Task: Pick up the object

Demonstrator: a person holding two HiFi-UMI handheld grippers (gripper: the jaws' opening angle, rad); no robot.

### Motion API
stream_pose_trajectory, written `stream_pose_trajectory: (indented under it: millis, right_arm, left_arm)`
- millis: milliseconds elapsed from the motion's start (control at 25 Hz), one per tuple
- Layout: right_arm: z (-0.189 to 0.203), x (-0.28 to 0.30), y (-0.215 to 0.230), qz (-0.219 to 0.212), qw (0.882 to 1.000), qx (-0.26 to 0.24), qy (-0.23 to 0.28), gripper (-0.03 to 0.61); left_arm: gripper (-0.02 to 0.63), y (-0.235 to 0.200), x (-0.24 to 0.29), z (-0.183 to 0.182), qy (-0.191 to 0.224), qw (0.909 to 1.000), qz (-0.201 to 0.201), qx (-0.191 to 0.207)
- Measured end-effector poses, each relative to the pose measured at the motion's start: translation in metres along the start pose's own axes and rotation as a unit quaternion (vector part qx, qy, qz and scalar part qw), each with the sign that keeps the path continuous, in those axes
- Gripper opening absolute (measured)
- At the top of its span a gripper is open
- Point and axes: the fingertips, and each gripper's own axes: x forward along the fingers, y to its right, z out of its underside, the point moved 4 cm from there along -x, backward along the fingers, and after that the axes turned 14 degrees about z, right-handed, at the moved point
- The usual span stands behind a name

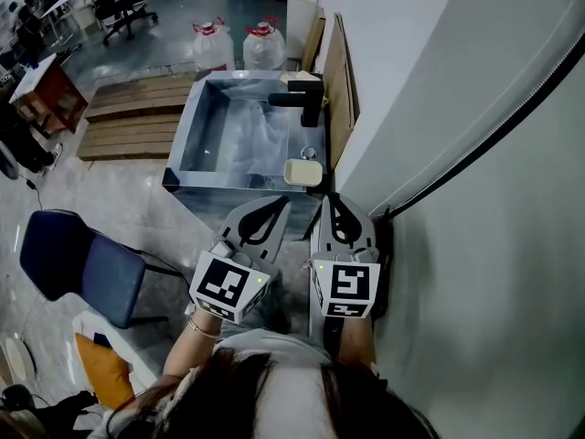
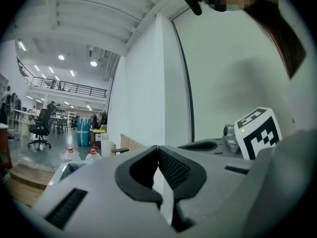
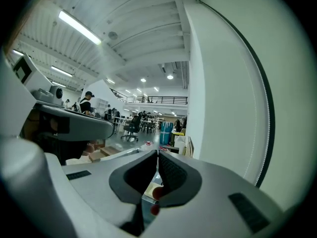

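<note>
**A:** Head view first: the pale yellow block (image 1: 303, 172) sits on the near right corner of the sink (image 1: 219, 182) rim, below the black faucet (image 1: 306, 99). Both tongs hang short of it, and the right gripper (image 1: 333, 199) is the nearer.

**B:** Left gripper view: the left gripper (image 2: 158, 151) is pinched together, with nothing in it.

**A:** Right gripper view: same story, jaws closed and empty.

**B:** Here's the danger, I reckon: go in without spreading those jaws and they'd shove the block off the rim into the basin.
</note>
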Motion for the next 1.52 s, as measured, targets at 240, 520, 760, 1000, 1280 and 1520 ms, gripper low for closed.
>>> stream_pose_trajectory:
  millis: [240,520,760,1000,1280,1520]
  right_arm:
    - [0.014,0.031,-0.005,-0.005,1.000,-0.009,-0.021,0.029]
    - [0.029,0.065,-0.011,-0.010,0.998,-0.032,-0.056,0.029]
    - [0.051,0.094,-0.012,-0.008,0.995,-0.049,-0.088,0.032]
    - [0.072,0.118,-0.014,-0.007,0.991,-0.050,-0.123,0.058]
    - [0.104,0.142,-0.012,0.005,0.984,-0.057,-0.170,0.064]
    - [0.129,0.157,-0.016,0.010,0.978,-0.052,-0.200,0.072]
  left_arm:
    - [0.008,-0.023,0.011,0.004,-0.003,1.0000,0.005,-0.002]
    - [0.008,-0.048,0.023,0.004,-0.010,0.9998,0.019,-0.001]
    - [0.008,-0.067,0.034,0.009,-0.019,0.9994,0.026,-0.009]
    - [0.008,-0.084,0.043,0.013,-0.023,0.9990,0.038,-0.003]
    - [0.008,-0.100,0.056,0.018,-0.029,0.9984,0.048,-0.007]
    - [0.008,-0.108,0.061,0.025,-0.038,0.9975,0.058,-0.013]
